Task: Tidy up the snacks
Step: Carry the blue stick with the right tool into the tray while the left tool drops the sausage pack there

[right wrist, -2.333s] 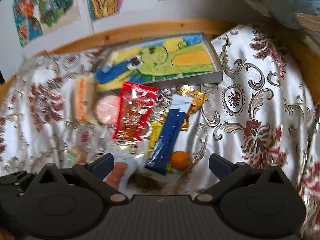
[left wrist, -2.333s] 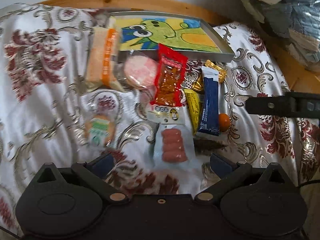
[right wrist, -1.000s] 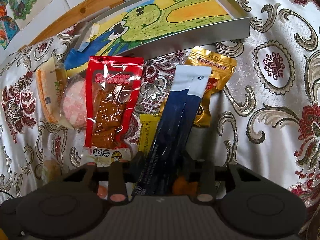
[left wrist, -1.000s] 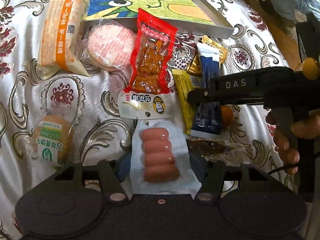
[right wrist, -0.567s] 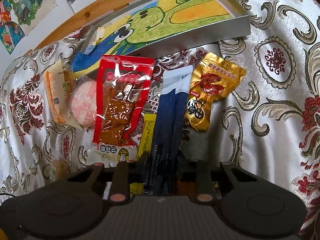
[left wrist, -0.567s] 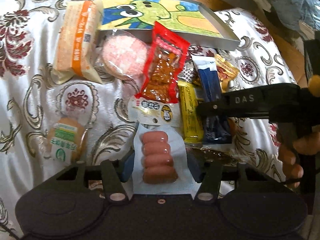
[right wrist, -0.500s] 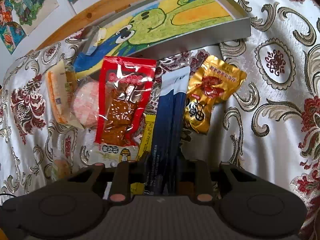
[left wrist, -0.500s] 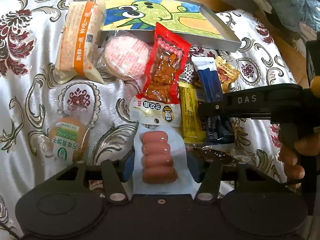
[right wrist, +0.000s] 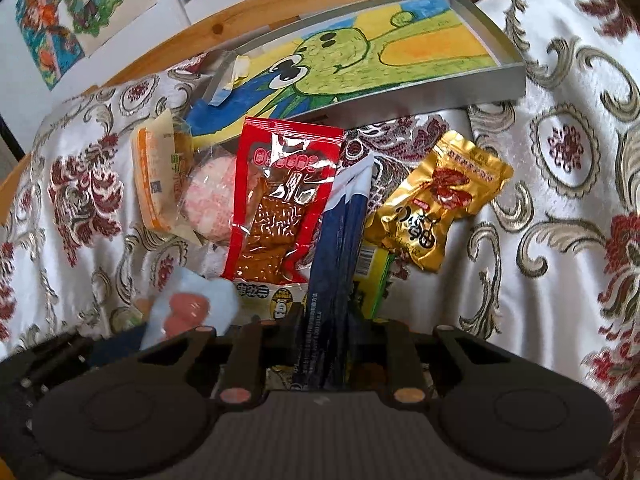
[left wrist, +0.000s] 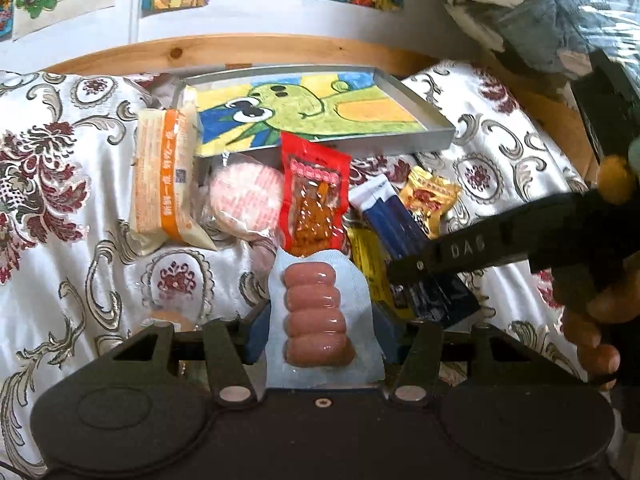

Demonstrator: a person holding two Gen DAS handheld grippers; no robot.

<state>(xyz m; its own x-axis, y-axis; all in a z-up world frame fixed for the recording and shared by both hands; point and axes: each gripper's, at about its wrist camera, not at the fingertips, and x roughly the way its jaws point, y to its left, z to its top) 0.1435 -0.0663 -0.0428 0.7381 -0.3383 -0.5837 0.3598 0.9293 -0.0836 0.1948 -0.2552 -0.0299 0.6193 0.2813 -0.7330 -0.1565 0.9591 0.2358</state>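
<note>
In the left wrist view, the left hand-held gripper (left wrist: 320, 322) is clamped on a sausage pack (left wrist: 318, 314), a pale blue-backed blister of four pink sausages held by its sides and lifted in front of the other snacks. Beyond it, on the floral cloth (left wrist: 72, 216) covering the bench, lie a red snack pouch (left wrist: 314, 200), a round pink cake (left wrist: 244, 198) in clear wrap just left of the pouch, and an orange-striped bread pack (left wrist: 166, 180) further left, its top end against the grey tray (left wrist: 416, 98) at the far edge, whose floor carries a green cartoon drawing. A small round biscuit pack (left wrist: 168, 318) peeks out at the near left. To the right, the right hand-held gripper (left wrist: 404, 276), held by a hand (left wrist: 592, 320), reaches in over a yellow packet (left wrist: 370, 264) and is closed on the dark blue stick pack (left wrist: 400, 224), with a gold packet (left wrist: 430, 196) just behind. In the right wrist view, the right hand-held gripper (right wrist: 326, 330) pinches the lower part of the dark blue stick pack (right wrist: 340, 248), which stands up from between its fingers and tilts toward the tray (right wrist: 492, 80). The red snack pouch (right wrist: 280, 204) sits just left of it, the gold packet (right wrist: 436, 200) just right, and the yellow packet (right wrist: 372, 276) beneath. The sausage pack (right wrist: 188, 308) shows at the lower left, blurred.
</note>
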